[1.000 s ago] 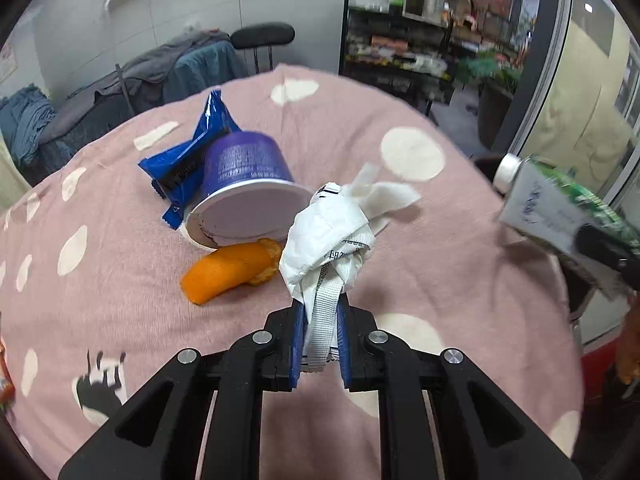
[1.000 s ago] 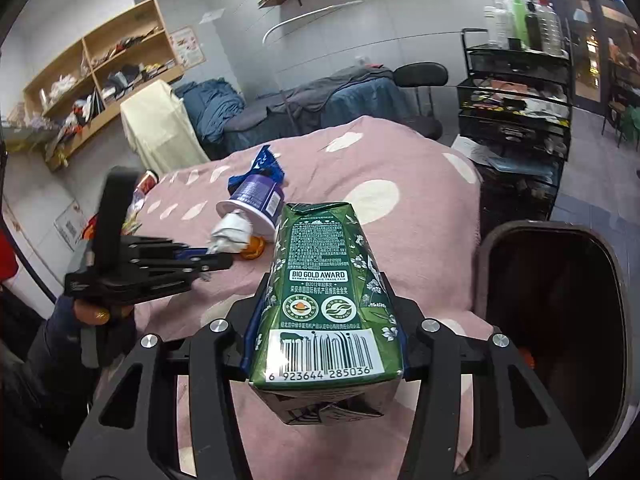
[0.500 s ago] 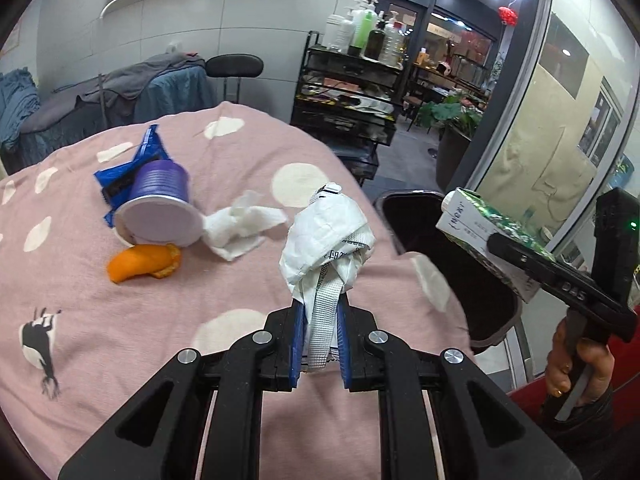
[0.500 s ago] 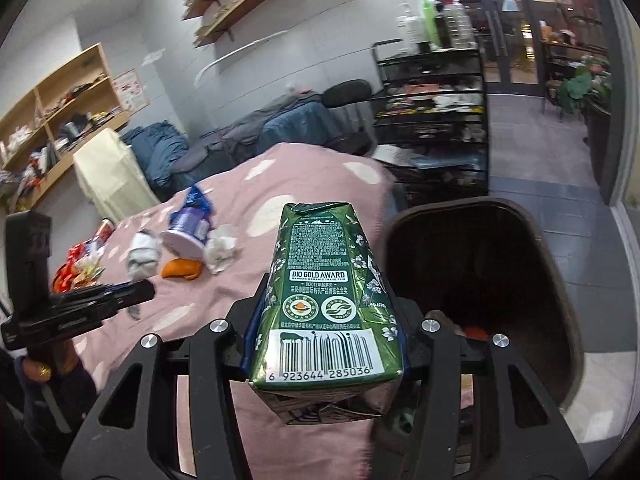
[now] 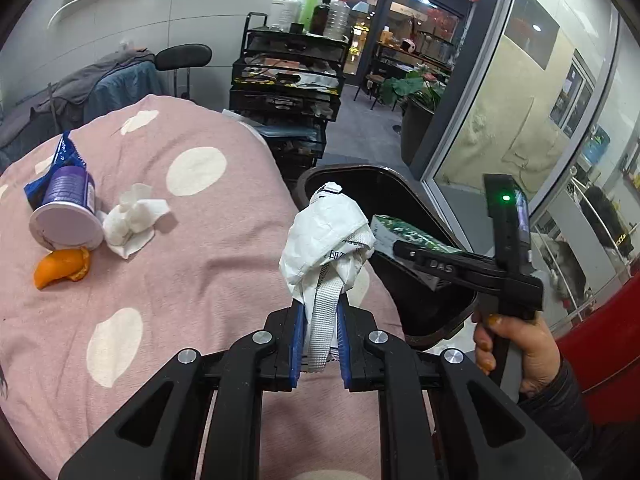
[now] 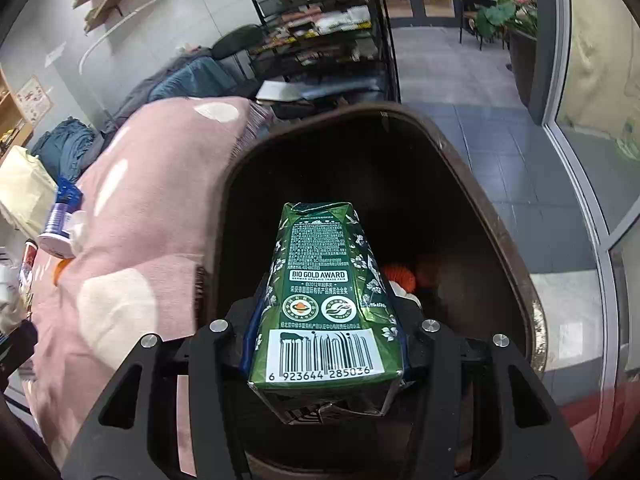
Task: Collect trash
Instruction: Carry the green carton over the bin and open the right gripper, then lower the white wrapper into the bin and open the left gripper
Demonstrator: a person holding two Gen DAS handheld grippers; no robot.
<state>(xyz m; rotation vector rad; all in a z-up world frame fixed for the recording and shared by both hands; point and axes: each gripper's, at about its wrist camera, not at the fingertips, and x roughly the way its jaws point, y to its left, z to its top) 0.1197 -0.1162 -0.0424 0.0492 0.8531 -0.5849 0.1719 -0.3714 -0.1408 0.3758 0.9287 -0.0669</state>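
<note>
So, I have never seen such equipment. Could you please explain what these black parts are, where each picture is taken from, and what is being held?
There is no robot. A person holds one handheld gripper in each hand, and a camera on each looks forward along its two fingers, so the black parts are the fingers.

In the left wrist view, the left gripper is shut on a crumpled white wrapper. On the pink spotted cloth lie a purple cup, a tissue and an orange peel. At the right, a hand holds the right gripper.

In the right wrist view, the right gripper holds a green carton above the dark trash bin.
</note>
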